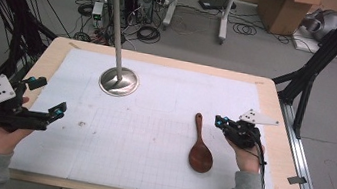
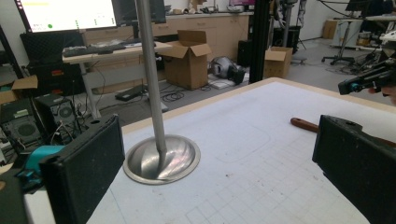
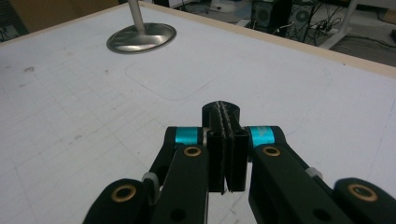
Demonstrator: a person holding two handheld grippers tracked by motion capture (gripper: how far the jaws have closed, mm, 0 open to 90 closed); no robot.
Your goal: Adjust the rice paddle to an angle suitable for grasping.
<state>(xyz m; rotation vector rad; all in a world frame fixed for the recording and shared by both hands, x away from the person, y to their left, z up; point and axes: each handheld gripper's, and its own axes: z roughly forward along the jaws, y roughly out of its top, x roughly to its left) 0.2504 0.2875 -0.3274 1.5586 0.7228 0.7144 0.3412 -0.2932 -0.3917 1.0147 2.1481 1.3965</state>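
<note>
A brown wooden spoon [image 1: 200, 149] lies flat on the white gridded mat [image 1: 149, 142], bowl toward the person and handle pointing away. Just right of its handle, my right gripper [image 1: 220, 121] is shut with nothing between its pads, apart from the spoon. In the right gripper view its jaws [image 3: 223, 116] press together above bare mat. My left gripper [image 1: 47, 95] rests at the mat's left edge, jaws wide open and empty. In the left gripper view the left gripper [image 2: 219, 158] frames the spoon handle [image 2: 303, 124], which lies farther off, with the right gripper [image 2: 366, 81] beyond it.
A metal stand with a round base [image 1: 119, 81] and a tall pole [image 1: 116, 16] rises at the back left of the mat; its base also shows close ahead [image 2: 161, 159] and far off [image 3: 141, 37]. The wooden table edge [image 1: 280, 141] borders the mat. Boxes and cables lie on the floor beyond.
</note>
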